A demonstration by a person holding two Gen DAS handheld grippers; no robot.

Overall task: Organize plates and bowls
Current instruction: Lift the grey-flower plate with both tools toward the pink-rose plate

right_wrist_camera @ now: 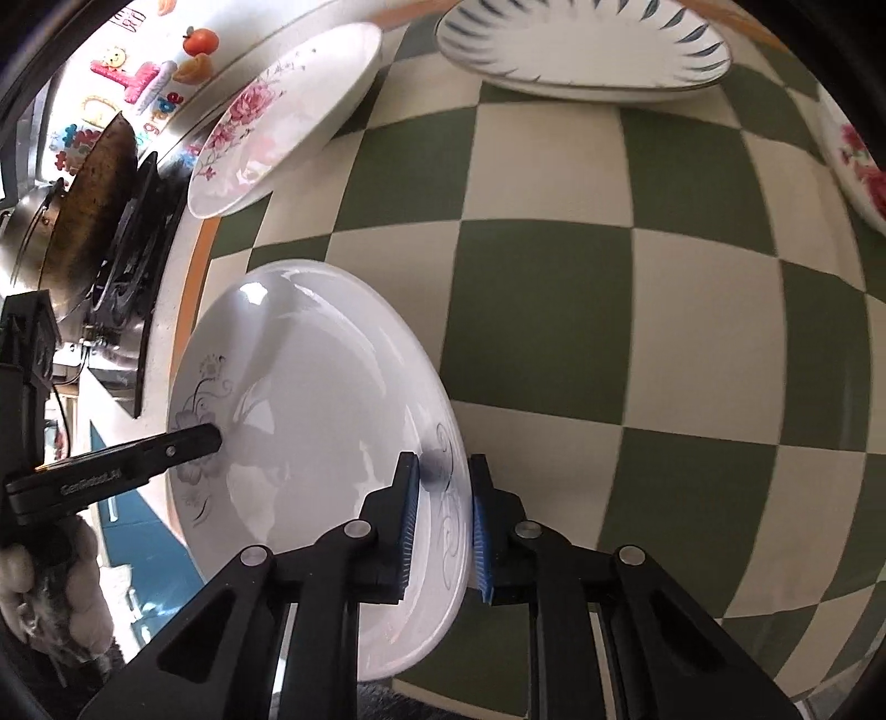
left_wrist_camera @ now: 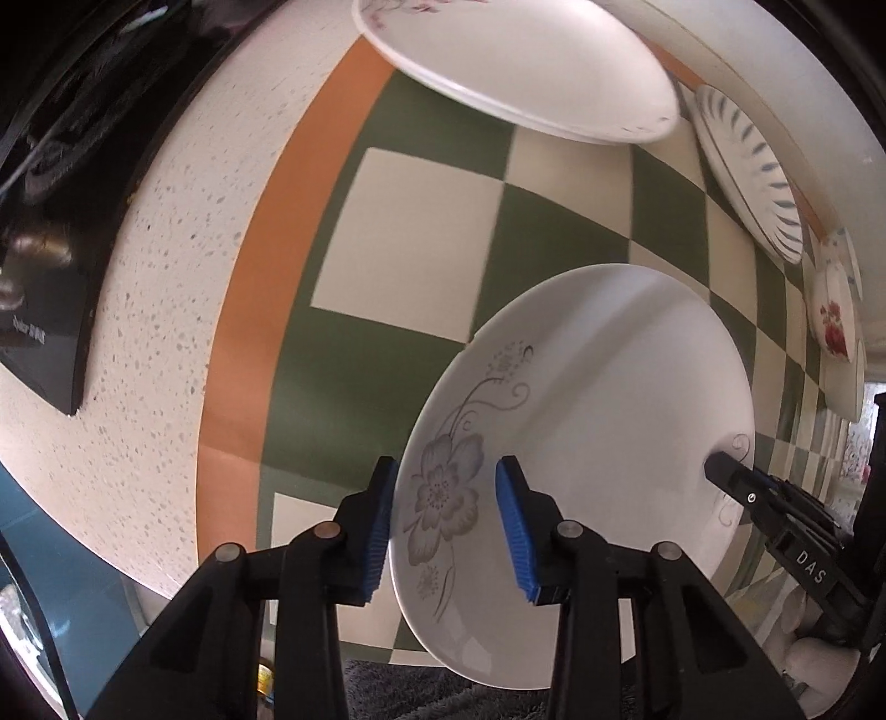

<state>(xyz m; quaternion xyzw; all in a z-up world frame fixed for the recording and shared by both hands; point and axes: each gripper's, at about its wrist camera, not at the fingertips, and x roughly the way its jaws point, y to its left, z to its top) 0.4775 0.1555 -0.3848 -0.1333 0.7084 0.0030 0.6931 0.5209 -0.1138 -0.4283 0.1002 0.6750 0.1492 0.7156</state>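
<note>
Straddling grey-flower plate (left_wrist_camera: 581, 421) rim: right tongs (right_wrist_camera: 440, 526), seemingly left tongs (left_wrist_camera: 446, 531).

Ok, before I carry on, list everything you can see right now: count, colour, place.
grey-flower plate: one, white, lifted off the mat, gripped at both rims
pink-flower plate: one, white, far left on the mat
blue-striped plate: one, white, far centre
red-rose dish: one, white, right edge
checkered mat: one, green and cream, orange border
countertop: speckled cream
stove with pan: left, dark
magnets: several, colourful, behind the stove
left gripper: jaws on the plate's flowered rim
right gripper: jaws clamping the opposite rim
</note>
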